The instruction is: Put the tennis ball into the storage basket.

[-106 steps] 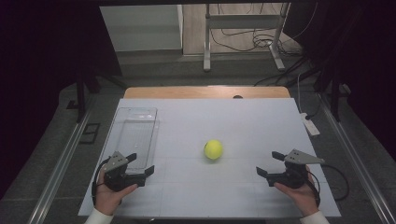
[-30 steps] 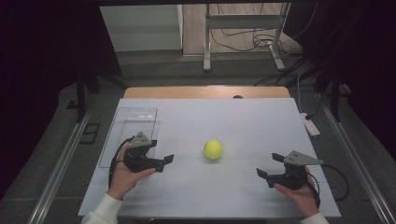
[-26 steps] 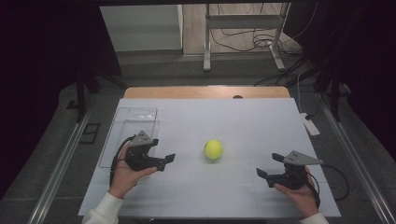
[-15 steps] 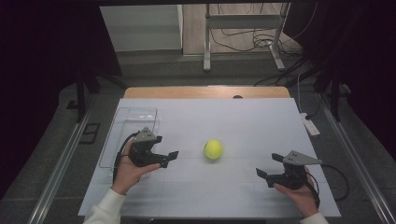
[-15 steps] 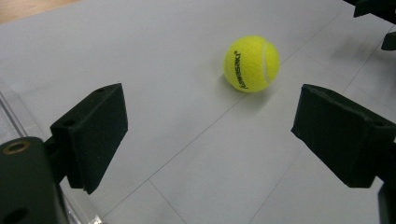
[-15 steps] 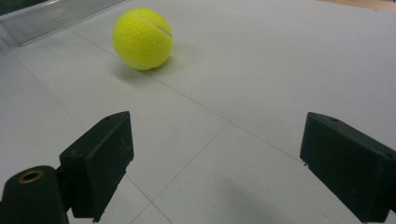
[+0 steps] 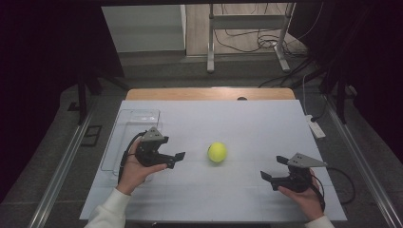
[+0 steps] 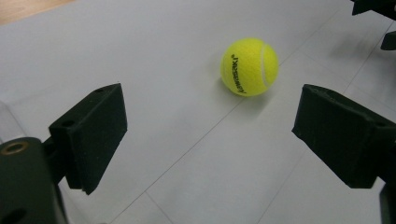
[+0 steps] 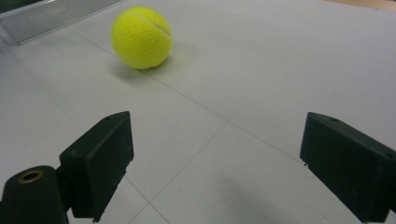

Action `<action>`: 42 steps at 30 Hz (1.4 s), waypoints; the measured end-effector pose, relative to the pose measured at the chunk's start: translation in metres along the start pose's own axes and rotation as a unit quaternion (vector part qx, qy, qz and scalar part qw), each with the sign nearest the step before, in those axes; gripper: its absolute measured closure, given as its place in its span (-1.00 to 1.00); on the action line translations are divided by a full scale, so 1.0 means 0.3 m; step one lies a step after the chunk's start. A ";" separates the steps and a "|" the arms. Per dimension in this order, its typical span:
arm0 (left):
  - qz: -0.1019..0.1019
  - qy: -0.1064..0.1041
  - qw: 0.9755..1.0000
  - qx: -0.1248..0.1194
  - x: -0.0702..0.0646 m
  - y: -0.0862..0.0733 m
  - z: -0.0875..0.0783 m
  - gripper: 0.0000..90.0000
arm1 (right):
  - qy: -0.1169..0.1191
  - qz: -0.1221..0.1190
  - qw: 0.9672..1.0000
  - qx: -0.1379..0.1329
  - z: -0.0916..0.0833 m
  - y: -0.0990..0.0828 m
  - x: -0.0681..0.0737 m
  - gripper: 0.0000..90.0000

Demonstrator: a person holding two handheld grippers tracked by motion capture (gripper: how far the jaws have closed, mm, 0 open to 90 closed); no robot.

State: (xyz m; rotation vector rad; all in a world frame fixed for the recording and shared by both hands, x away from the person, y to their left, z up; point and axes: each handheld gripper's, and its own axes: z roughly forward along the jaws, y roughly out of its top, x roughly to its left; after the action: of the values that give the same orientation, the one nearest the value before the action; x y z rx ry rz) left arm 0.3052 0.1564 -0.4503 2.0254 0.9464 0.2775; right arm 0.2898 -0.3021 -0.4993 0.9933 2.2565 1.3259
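High view: white table (image 7: pixel 247 118); clear plastic tray (image 7: pixel 124 128) at 9 o'clock. Left gripper (image 7: pixel 177 156) has shifted from the near-left edge toward centre, jaws just been opening, wide apart, nothing between them. Right gripper (image 7: pixel 271 170) unchanged at 4 o'clock, jaws spread, empty. Yellow tennis ball (image 7: pixel 217 152) unmoved at centre, between both grippers.

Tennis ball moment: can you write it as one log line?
left gripper: open, jaws just widening, aimed at tennis ball | right gripper: open, apart | clear box: behind left gripper

Yellow tennis ball (image 7: pixel 216 152), mid-table, untouched
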 end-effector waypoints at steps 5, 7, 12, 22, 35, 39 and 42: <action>0.006 -0.004 1.000 0.001 -0.009 0.018 0.013 -0.77 | 0.000 -0.001 1.000 0.000 0.000 0.000 0.000 -0.78; 0.010 -0.007 1.000 0.003 -0.014 0.025 0.020 -0.77 | -0.001 -0.002 1.000 0.001 -0.001 0.000 0.000 -0.78; 0.013 -0.009 1.000 0.004 -0.020 0.036 0.030 -0.77 | -0.001 -0.002 1.000 0.001 -0.002 -0.001 -0.001 -0.78; 0.019 -0.017 1.000 0.011 -0.029 0.056 0.055 -0.77 | -0.001 0.001 1.000 0.001 0.000 -0.001 -0.002 -0.78; 0.020 -0.017 1.000 0.013 -0.023 0.071 0.064 -0.77 | 0.004 0.002 1.000 0.002 0.015 0.003 -0.011 -0.77; 0.021 -0.017 1.000 0.010 -0.024 0.078 0.066 -0.77 | 0.006 0.000 1.000 0.002 0.022 0.006 -0.014 -0.77; 0.023 -0.019 1.000 0.010 -0.028 0.086 0.069 -0.77 | 0.005 -0.001 1.000 0.005 0.025 0.007 -0.013 -0.77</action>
State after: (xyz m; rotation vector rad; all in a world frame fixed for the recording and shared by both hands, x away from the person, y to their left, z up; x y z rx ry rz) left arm 0.3233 0.1288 -0.4415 2.0648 0.8844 0.2548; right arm 0.2978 -0.2996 -0.5016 0.9895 2.2742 1.3224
